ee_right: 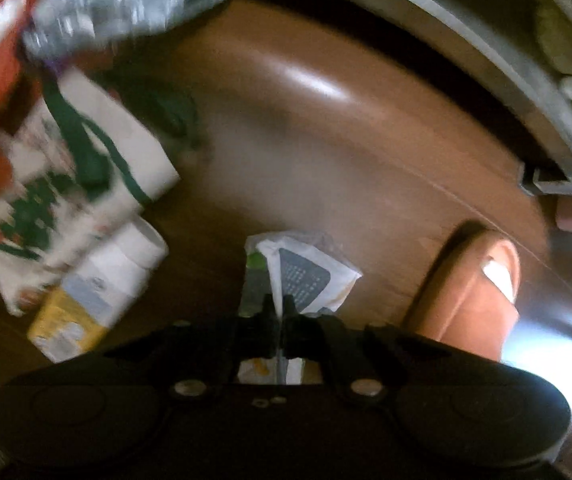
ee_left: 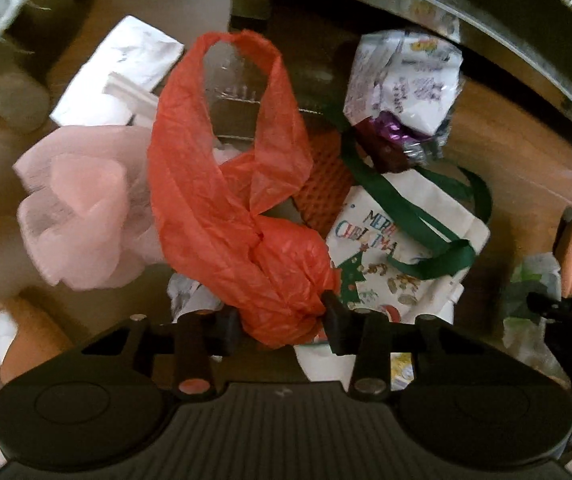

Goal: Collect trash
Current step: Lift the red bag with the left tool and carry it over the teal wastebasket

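My left gripper (ee_left: 281, 316) is shut on a crumpled red plastic bag (ee_left: 237, 184), which hangs above the floor with its handles spread out. Under it lie a white Christmas tote bag (ee_left: 398, 248) with green straps, a crumpled white and purple snack wrapper (ee_left: 402, 88), pink foam sheets (ee_left: 81, 208) and white paper (ee_left: 121, 68). My right gripper (ee_right: 279, 312) is shut on a white plastic wrapper (ee_right: 306, 272) with a dark label. The right wrist view also shows the tote bag (ee_right: 61, 188), a white and yellow carton (ee_right: 97, 292) and a blurred crushed clear bottle (ee_right: 125, 0).
The floor is brown wood (ee_right: 326, 140). A metal edge of furniture (ee_right: 486, 52) curves along the upper right. The person's orange slippers show in the right wrist view (ee_right: 470, 284) and in the left wrist view (ee_left: 25, 340). A cardboard piece (ee_left: 237, 104) lies behind the red bag.
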